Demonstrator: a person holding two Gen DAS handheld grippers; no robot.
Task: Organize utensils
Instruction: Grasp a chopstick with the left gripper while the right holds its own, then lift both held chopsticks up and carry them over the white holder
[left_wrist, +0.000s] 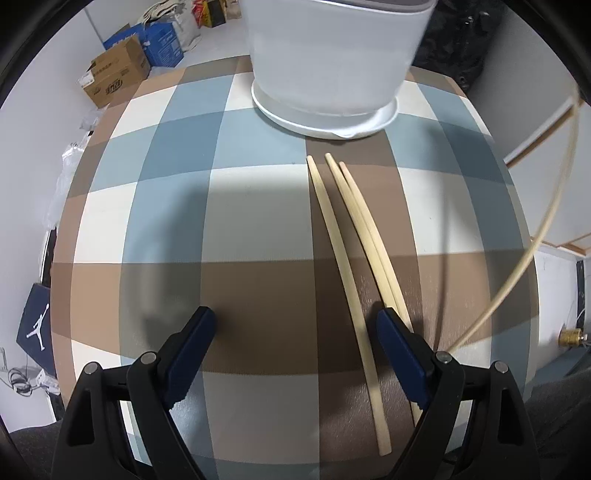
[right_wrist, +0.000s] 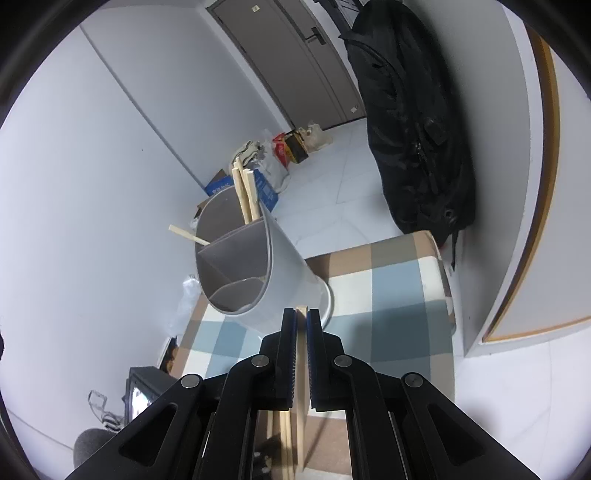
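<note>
Left gripper (left_wrist: 295, 325): jaws wide apart and empty, pointing steeply down over the checked tablecloth (left_wrist: 258, 221); its right finger (left_wrist: 399, 347) lies over the paired chopsticks, its left finger (left_wrist: 192, 339) over bare brown cloth.
Loose chopsticks (left_wrist: 347, 266): three flat on the table, tips toward the holder; one lies alone, between the two fingers; the other two lie touching side by side, just beside it, their thick ends hidden under the right finger.
Right gripper (right_wrist: 302, 314): jaws together, clamped on a single chopstick (right_wrist: 302, 354) that stands on edge between the pads, its end just past the fingertips; in the left view the same stick (left_wrist: 554, 206) arcs above the table's right side.
Utensil holder (right_wrist: 280, 266): white, with grey dividers, standing on a white saucer (left_wrist: 325, 122) near the far table edge; several chopsticks (right_wrist: 245, 195) lean in its far compartment, one (right_wrist: 188, 233) juts over the rim; the near compartments look empty.
Open room: wide bare cloth left of the loose chopsticks; a clear gap between their tips and the saucer.
Edges: table's right edge near a black bag (right_wrist: 413, 122) against the wall; cardboard boxes (left_wrist: 118, 70) on the floor beyond the far left corner.
</note>
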